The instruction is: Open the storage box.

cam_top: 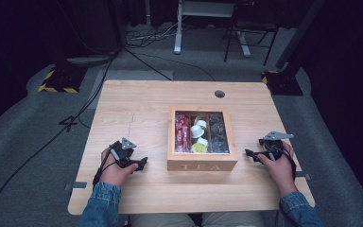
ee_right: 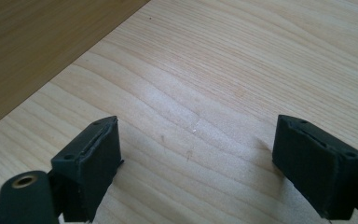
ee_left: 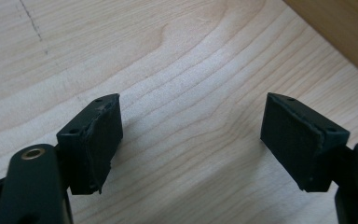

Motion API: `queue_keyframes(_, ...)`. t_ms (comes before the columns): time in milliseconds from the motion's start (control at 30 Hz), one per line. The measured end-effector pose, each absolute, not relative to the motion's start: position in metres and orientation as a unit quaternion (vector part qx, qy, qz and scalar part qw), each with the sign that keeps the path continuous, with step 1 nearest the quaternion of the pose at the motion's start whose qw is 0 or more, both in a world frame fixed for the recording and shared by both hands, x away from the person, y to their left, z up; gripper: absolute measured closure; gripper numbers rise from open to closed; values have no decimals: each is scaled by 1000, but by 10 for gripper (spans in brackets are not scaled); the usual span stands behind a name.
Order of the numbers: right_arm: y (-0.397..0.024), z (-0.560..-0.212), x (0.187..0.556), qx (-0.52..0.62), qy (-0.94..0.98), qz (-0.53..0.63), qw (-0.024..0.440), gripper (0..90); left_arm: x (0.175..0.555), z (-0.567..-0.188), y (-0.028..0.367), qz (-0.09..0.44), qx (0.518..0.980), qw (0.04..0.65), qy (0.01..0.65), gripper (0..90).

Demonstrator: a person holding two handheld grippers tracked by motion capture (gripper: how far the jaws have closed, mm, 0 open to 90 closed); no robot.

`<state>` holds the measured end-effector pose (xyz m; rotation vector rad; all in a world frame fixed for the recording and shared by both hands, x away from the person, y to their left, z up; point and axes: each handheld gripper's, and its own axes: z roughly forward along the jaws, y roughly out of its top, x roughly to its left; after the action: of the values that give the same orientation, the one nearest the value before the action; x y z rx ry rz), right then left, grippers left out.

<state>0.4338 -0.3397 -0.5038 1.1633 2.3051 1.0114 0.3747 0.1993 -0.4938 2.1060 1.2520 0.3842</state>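
A wooden tea box [cam_top: 202,161] marked TEA stands in the middle of the light wood table [cam_top: 137,109]. Its clear lid is down, and under it lie red packets, white and yellow pods and dark packets in three compartments. My left gripper [cam_top: 141,163] rests on the table to the left of the box, pointing toward it, open and empty [ee_left: 191,140]. My right gripper [cam_top: 251,154] rests to the right of the box, pointing at its side, also open with bare wood between its jaws [ee_right: 198,154]. The box wall [ee_left: 340,32] shows at the upper right of the left gripper view, and the box wall [ee_right: 37,42] at the upper left of the right gripper view.
A round cable hole [cam_top: 220,93] sits near the table's far edge. Beyond the table, on the grey floor, are cables, a black stand with yellow-black stripes [cam_top: 59,80] at the left and desk legs [cam_top: 178,28] at the back.
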Motion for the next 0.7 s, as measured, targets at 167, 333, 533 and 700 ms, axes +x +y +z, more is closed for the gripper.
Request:
queue_keyframes(167,-340,-504,433,413,818,357,183,154,373,-482,199,149,803,325,477,240)
queue_keyframes(333,-340,-504,433,413,818,357,183,155,367,-464,196,145,802,335,473,262)
queue_keyframes(533,-340,-504,432,412,818,358,182,154,364,-451,190,151,802,347,462,262)
queue_keyframes(700,-341,-504,430,407,820,359,181,155,358,-434,177,149,808,369,434,267)
